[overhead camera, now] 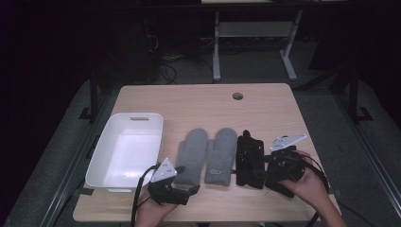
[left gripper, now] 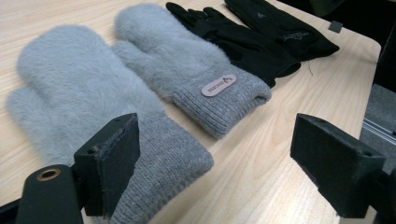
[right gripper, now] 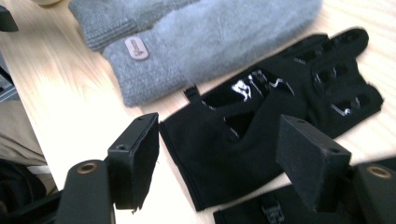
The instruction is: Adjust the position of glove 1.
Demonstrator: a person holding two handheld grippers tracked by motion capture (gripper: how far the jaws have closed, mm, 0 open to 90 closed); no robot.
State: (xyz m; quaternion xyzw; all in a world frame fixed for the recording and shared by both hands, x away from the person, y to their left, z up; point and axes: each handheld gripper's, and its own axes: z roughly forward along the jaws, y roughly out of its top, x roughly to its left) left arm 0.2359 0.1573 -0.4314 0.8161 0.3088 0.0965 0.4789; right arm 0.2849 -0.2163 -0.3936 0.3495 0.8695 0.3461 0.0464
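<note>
Two fluffy grey mittens (overhead camera: 208,153) lie side by side mid-table, cuffs toward me. Right of them lie two black gloves (overhead camera: 249,158). My left gripper (overhead camera: 188,185) sits low at the front edge, pointing at the left mitten's cuff (left gripper: 163,158). It is open (left gripper: 219,172), nothing between its jaws. The other mitten (left gripper: 187,70) carries a small tan label. My right gripper (overhead camera: 265,165) is at the black gloves' right side. It stands open (right gripper: 217,161), jaws either side of one black glove's cuff (right gripper: 210,140) without closing on it. A second black glove (right gripper: 261,212) peeks in below.
A white plastic bin (overhead camera: 106,163) with a handle slot stands at the table's left side. A round cable hole (overhead camera: 238,96) is near the far edge. Bare wood lies behind the gloves. A white-legged desk frame (overhead camera: 216,52) stands on the floor beyond.
</note>
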